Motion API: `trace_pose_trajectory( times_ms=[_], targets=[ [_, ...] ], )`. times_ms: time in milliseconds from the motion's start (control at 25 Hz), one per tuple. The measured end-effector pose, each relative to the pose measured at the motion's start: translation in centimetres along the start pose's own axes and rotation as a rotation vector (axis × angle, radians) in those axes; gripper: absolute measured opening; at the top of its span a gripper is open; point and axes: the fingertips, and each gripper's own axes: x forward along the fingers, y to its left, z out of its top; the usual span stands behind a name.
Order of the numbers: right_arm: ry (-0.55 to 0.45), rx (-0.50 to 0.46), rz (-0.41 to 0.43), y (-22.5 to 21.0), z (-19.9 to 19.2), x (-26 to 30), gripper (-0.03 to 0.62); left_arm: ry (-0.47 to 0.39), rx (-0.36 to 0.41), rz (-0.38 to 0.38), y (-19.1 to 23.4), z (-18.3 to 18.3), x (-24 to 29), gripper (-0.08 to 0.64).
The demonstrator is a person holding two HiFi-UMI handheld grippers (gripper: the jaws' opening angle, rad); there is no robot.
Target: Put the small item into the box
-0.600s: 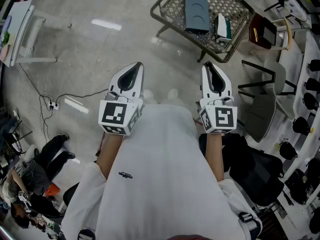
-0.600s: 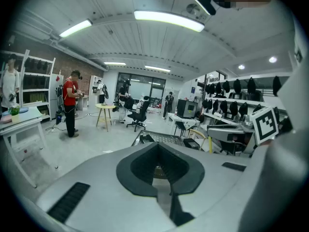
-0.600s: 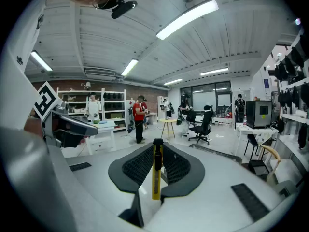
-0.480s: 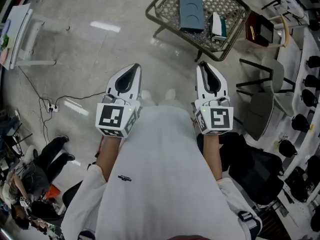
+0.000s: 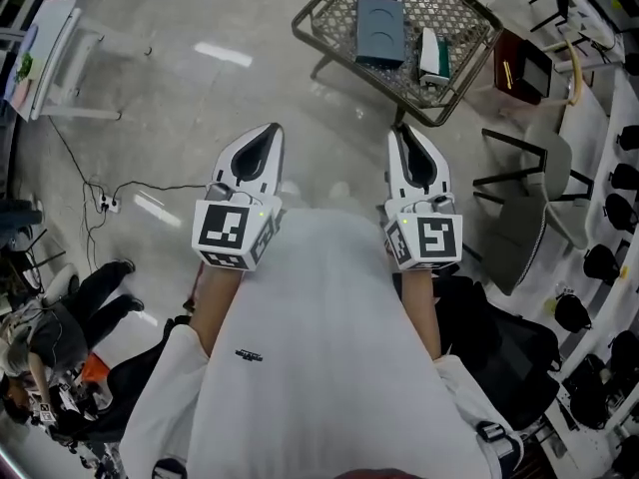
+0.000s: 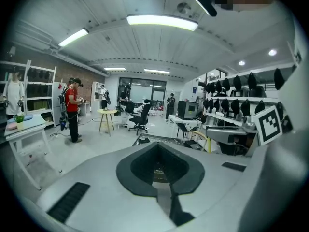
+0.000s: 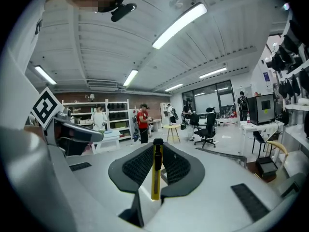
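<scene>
In the right gripper view my right gripper (image 7: 155,151) is shut on a thin yellow utility knife (image 7: 155,178) with a black slider, held upright between the dark pads. My left gripper (image 6: 158,151) has its jaws together with nothing between them. In the head view both grippers are held close to my chest, the left gripper (image 5: 273,133) and right gripper (image 5: 404,135) pointing forward over the floor. Ahead stands a wire-mesh table (image 5: 329,20) carrying a grey box (image 5: 380,30) and a small white-and-green item (image 5: 430,54). The knife is hidden in the head view.
Grey chairs (image 5: 524,203) and a black bag (image 5: 499,357) crowd the right side. A white table (image 5: 50,58) stands at far left, with a cable and power strip (image 5: 105,205) on the floor. People (image 5: 40,337) are at lower left.
Both grippers keep the same pose near my chest. The mesh table has slid slightly left in the head view; the right gripper sits a little further left too.
</scene>
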Motion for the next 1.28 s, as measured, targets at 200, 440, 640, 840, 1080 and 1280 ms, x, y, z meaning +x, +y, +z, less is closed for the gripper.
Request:
trace_pose_trajectory(
  times_ms=[200,440,640,840,1080,1280],
  targets=[
    [-0.028,0.007,0.031,-1.4,0.4,-0.5,0.051,-0.01,-0.004,0.027,-1.4,-0.3,0.3,0.002],
    [-0.045,0.019,0.038,-3.1,0.7,-0.5,0.051,0.026,0.006,0.013,-3.0,-1.1,1.3,0.002],
    [-0.051,0.04,0.056,-4.0,0.9,1.4,0.051,0.04,0.017,0.008,-2.2,-0.6,3.3,0.002],
    [-0.025,0.043,0.04,-5.7,0.4,4.8,0.051,0.054,0.021,-0.019,-0.8,0.2,7.3,0.003],
    [-0.007,0.079,0.019,-7.5,1.0,11.6,0.051,0.064,0.013,-0.057,3.8,2.5,13.2,0.003],
    [0.015,0.055,-0.034,-8.9,2.9,17.4,0.051,0.077,-0.005,-0.112,7.4,5.3,18.3,0.003]
  ],
)
